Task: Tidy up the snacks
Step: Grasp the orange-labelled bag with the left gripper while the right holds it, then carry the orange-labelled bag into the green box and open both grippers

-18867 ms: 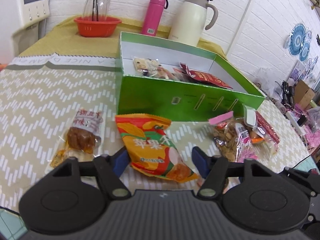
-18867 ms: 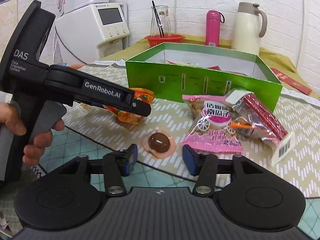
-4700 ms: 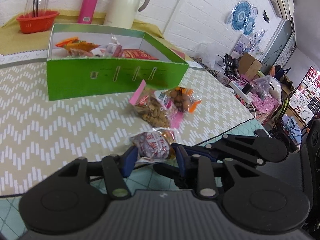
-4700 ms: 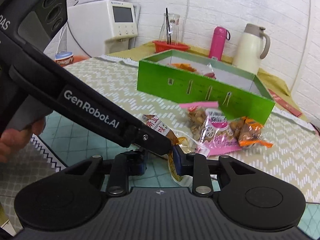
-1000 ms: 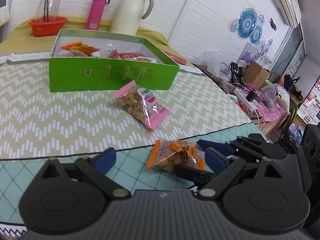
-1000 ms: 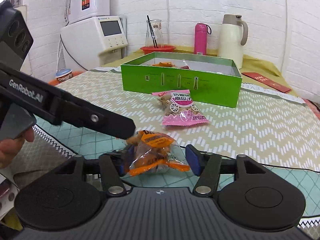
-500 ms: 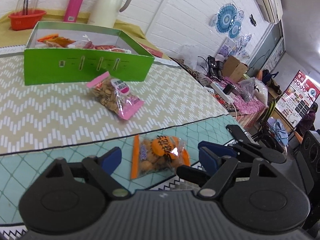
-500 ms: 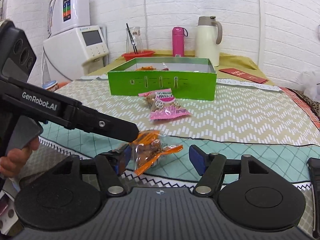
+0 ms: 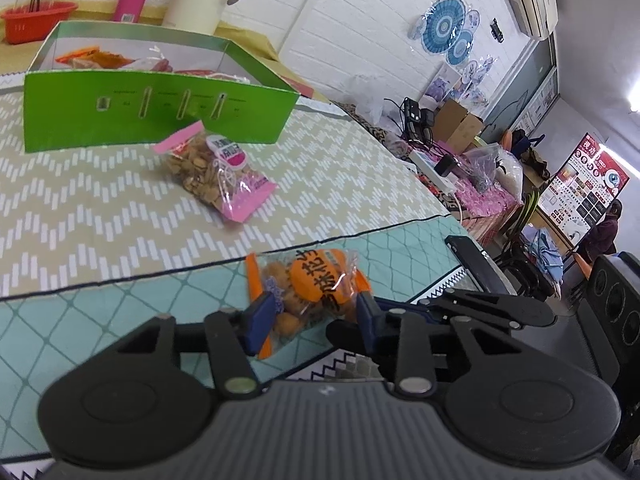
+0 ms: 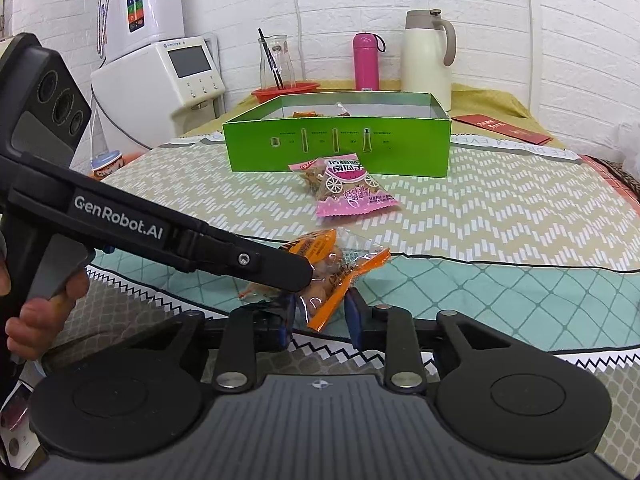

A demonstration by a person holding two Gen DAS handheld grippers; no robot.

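Both claws are closing on the same orange snack bag [image 9: 316, 288] near the table's front edge. The left gripper [image 9: 310, 320] is pinching its body, and the right gripper [image 10: 320, 314] is standing narrowly around its sealed end, perhaps already touching it. Two opposite pulls are risking a torn film, or the bag is slipping off before reaching the green box [image 10: 340, 148].

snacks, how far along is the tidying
Several snack packets already lie inside the green box. In hand: the orange snack bag sits near the table's front edge, with the left hand-held gripper closed on it and the right hand-held gripper around its end. Left to do: that bag and the pink snack bag, which lies on the cloth in front of the box.
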